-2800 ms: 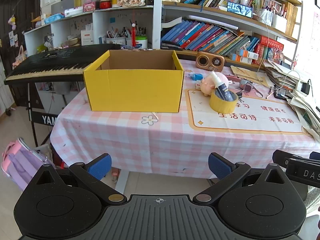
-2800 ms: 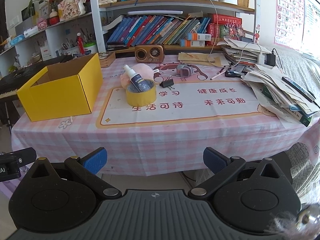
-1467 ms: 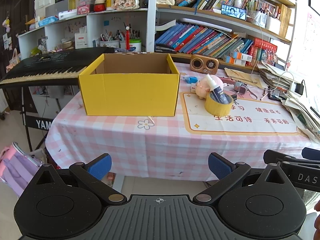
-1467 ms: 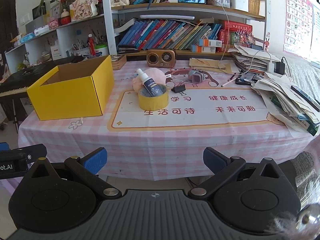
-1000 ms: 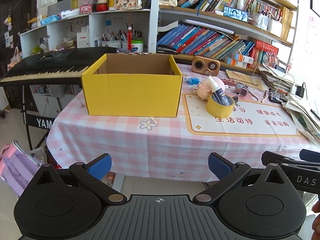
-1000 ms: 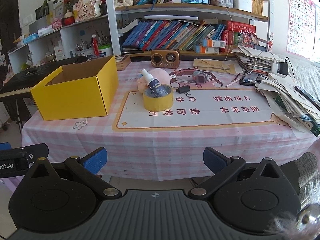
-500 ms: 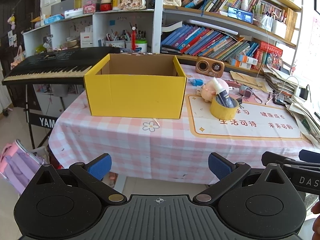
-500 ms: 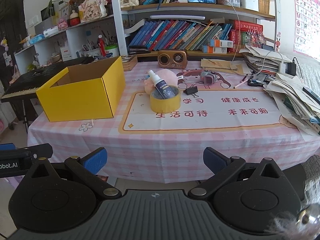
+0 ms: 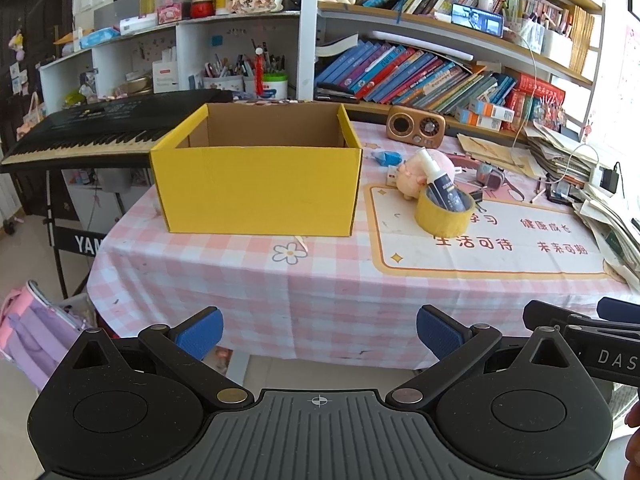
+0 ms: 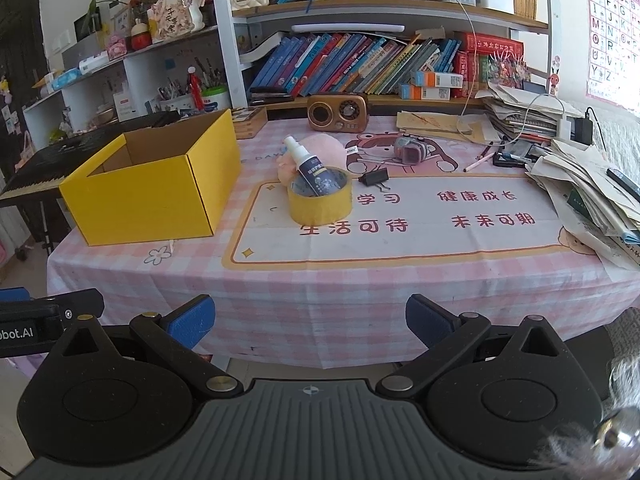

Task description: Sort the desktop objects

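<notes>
An open, empty yellow cardboard box stands on the left of the pink checked table; it also shows in the right wrist view. A yellow tape roll sits on the desk mat with a small spray bottle leaning inside it. A pink plush pig lies just behind. A black binder clip and a small grey gadget lie further right. My left gripper and right gripper are both open and empty, held in front of the table's near edge.
A wooden radio stands at the back. Stacks of paper fill the right edge. A keyboard piano stands left of the table, with bookshelves behind. A pink backpack lies on the floor at left.
Both grippers have come slightly closer to the table and a little higher; the table objects have not moved. Both grippers stay open.
</notes>
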{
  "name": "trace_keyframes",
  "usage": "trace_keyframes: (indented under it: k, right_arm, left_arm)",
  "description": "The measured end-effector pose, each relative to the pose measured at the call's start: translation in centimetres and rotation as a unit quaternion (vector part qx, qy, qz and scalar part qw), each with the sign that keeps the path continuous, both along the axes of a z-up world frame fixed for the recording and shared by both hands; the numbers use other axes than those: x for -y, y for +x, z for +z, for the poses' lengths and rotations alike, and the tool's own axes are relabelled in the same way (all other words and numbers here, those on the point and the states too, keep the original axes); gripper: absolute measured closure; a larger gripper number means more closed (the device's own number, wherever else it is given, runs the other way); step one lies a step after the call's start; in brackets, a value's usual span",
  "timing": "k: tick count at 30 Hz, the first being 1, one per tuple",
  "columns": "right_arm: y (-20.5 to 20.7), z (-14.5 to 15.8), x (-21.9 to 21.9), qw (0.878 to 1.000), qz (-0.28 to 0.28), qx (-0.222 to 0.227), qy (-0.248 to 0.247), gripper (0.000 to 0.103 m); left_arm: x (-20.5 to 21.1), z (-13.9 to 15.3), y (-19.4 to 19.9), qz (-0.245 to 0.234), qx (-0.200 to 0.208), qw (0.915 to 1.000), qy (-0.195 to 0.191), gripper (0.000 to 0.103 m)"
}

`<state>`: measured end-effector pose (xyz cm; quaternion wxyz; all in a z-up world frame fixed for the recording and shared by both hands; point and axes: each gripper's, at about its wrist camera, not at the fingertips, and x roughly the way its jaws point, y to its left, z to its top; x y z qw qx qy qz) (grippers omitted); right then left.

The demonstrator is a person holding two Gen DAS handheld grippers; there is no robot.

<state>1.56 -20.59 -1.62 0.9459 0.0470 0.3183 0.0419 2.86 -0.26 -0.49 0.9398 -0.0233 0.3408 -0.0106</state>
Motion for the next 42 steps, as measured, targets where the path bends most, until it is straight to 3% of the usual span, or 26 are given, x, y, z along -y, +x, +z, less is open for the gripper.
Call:
trace_keyframes:
  k: [25,42]
  right_arm:
    - [7.4,-1.1,7.1,0.999,-0.024,-0.032,-0.012,0.004]
    - [14.9,-1.0,11.0,0.999,0.031,-0.041,-0.01,0.004]
  left_arm:
    - [7.6,-1.9,8.3,-0.044,-0.04,0.9981,-0.014,0.0]
    - [11.8,-2.1,13.3,-0.002,-0.059,0.9982,-0.016,0.0]
